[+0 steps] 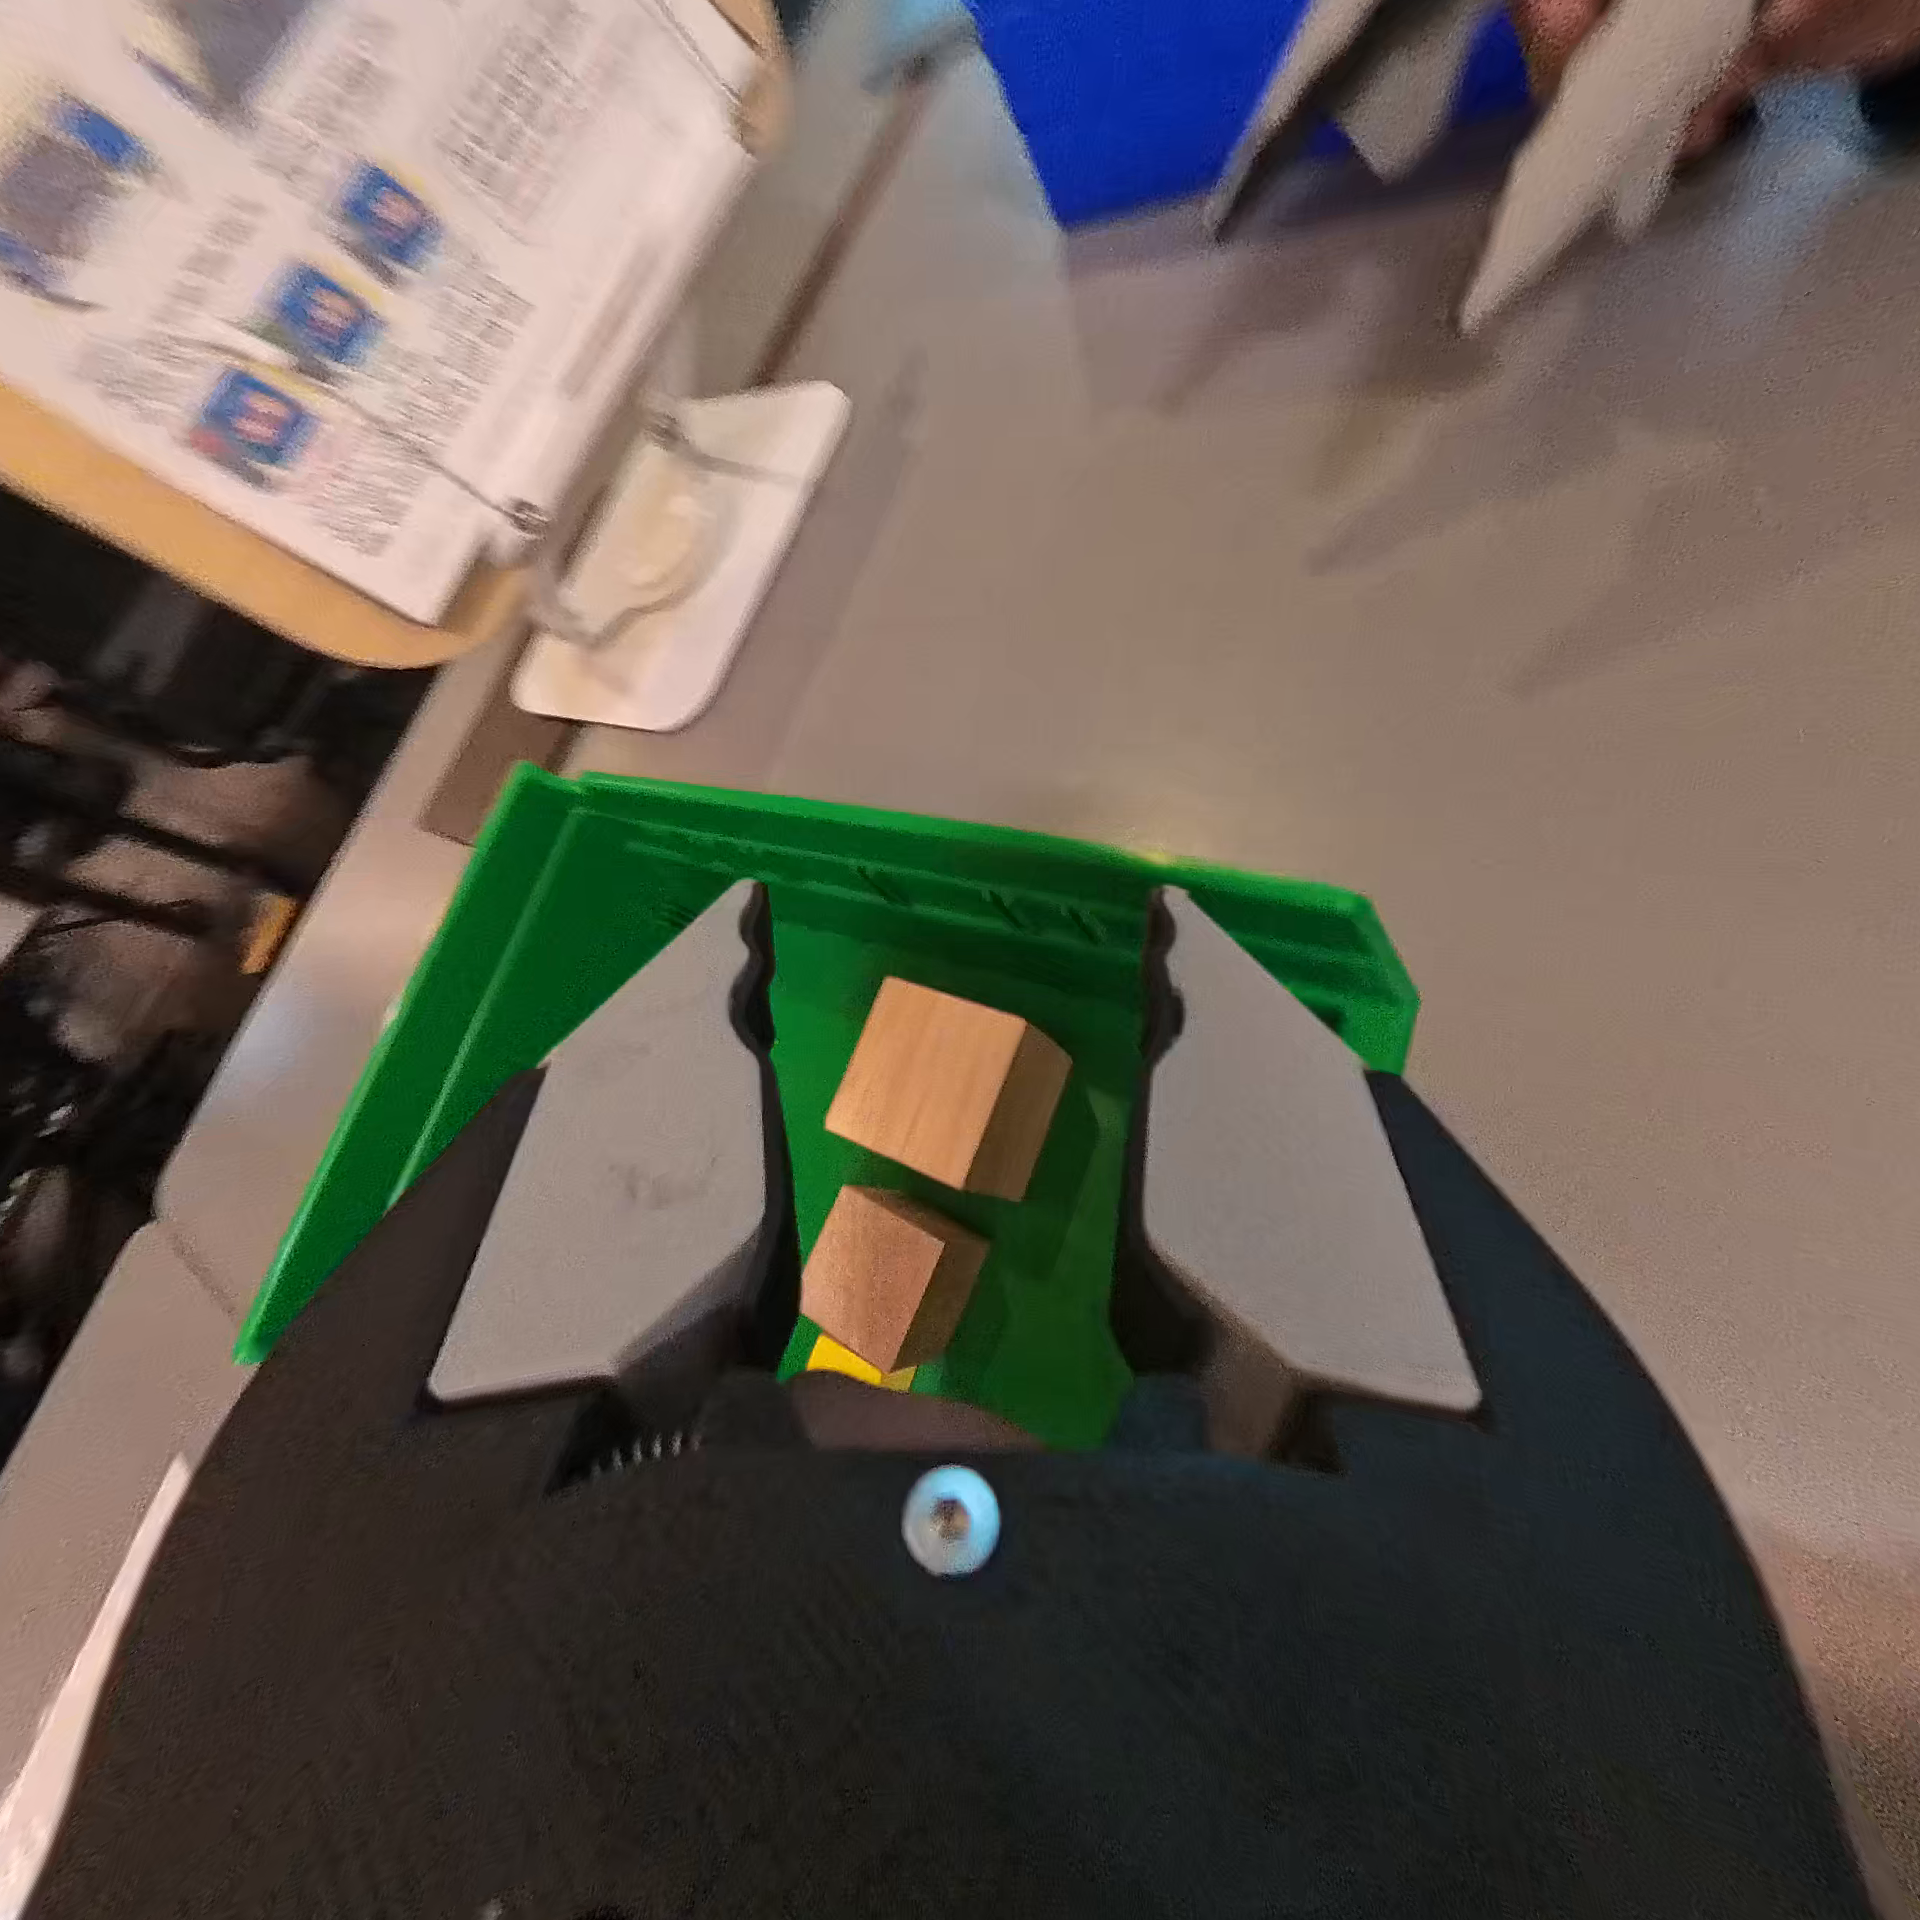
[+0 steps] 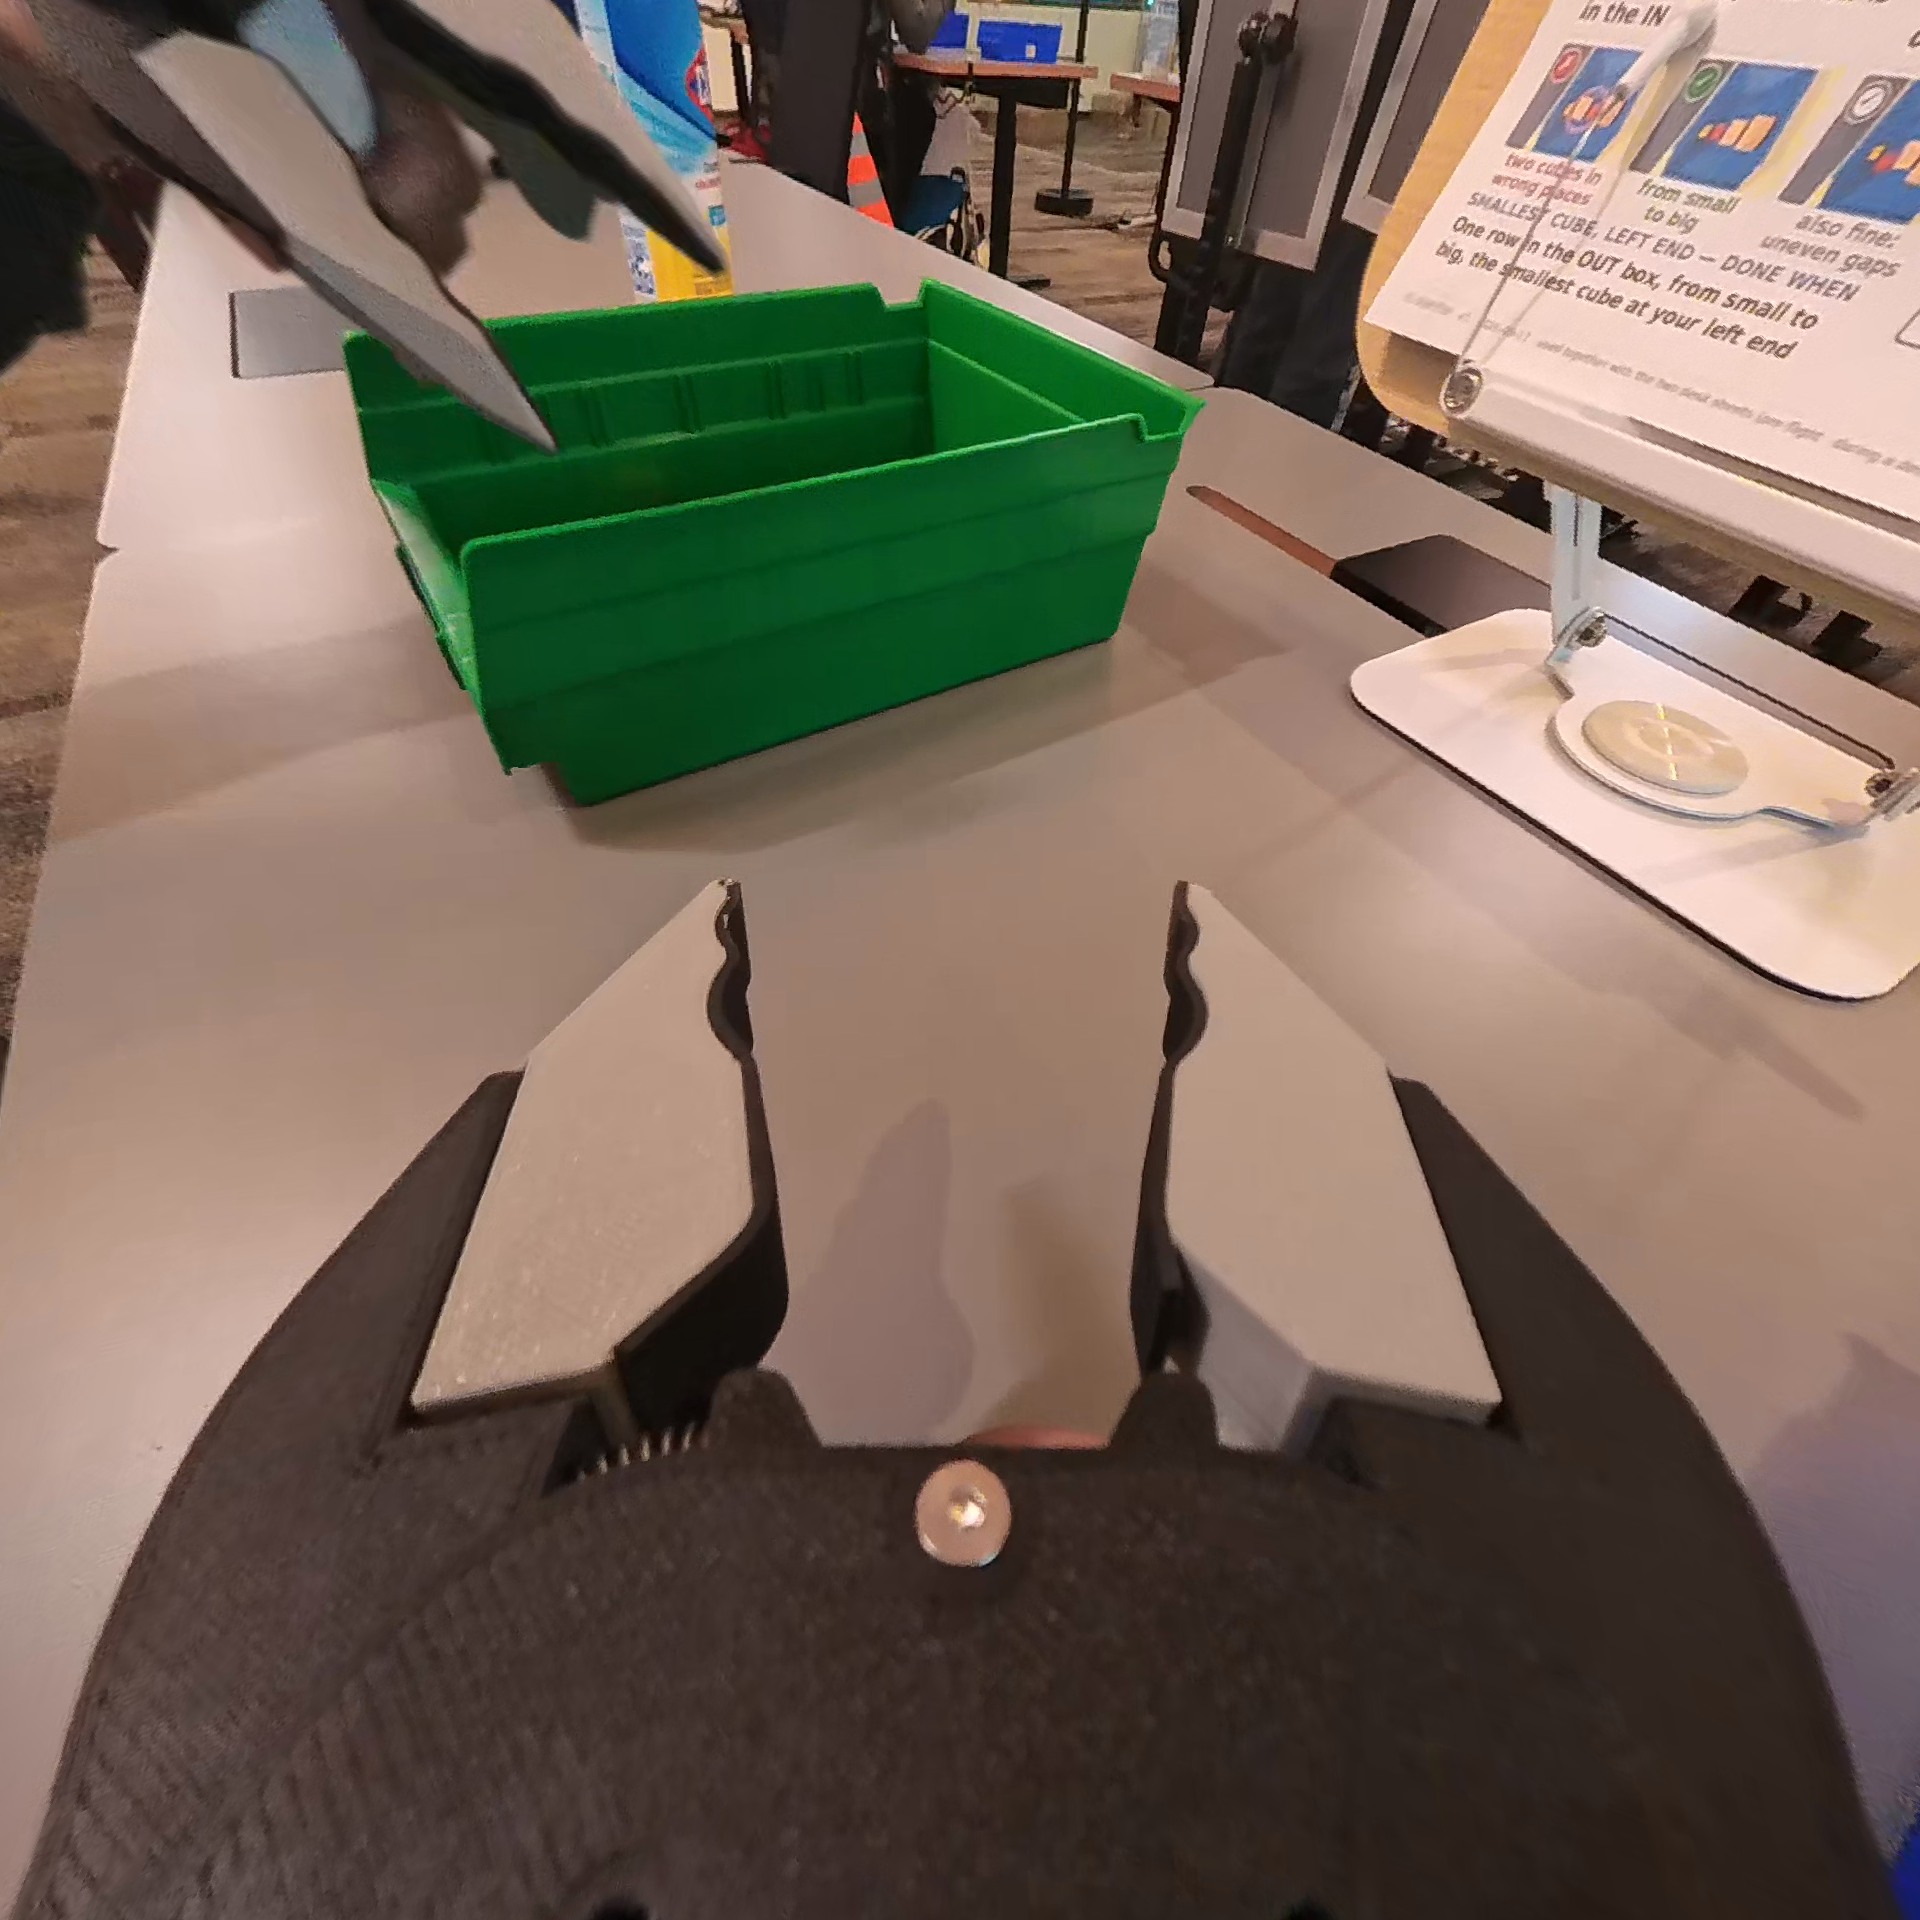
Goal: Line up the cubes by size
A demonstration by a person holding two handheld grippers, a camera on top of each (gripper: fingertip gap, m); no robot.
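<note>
In the left wrist view my left gripper (image 1: 956, 914) is open and hovers over a green bin (image 1: 499, 997). Two wooden cubes lie on the bin floor between the fingers: a larger one (image 1: 935, 1081) farther off and a smaller one (image 1: 883, 1273) nearer. A bit of a yellow thing (image 1: 836, 1359) shows just behind the smaller cube, mostly hidden. In the right wrist view my right gripper (image 2: 956, 904) is open and empty above the grey table. The green bin (image 2: 810, 623) stands ahead of it, with the left gripper (image 2: 623, 343) reaching into it from the upper left. The cubes are hidden there.
A white stand (image 2: 1621, 790) holding an instruction sheet (image 2: 1704, 208) is at the table's right. A blue bin (image 1: 1143, 94) shows far off in the left wrist view, and the right gripper (image 1: 1340, 270) shows there too. A wipes canister (image 2: 665, 145) stands behind the green bin.
</note>
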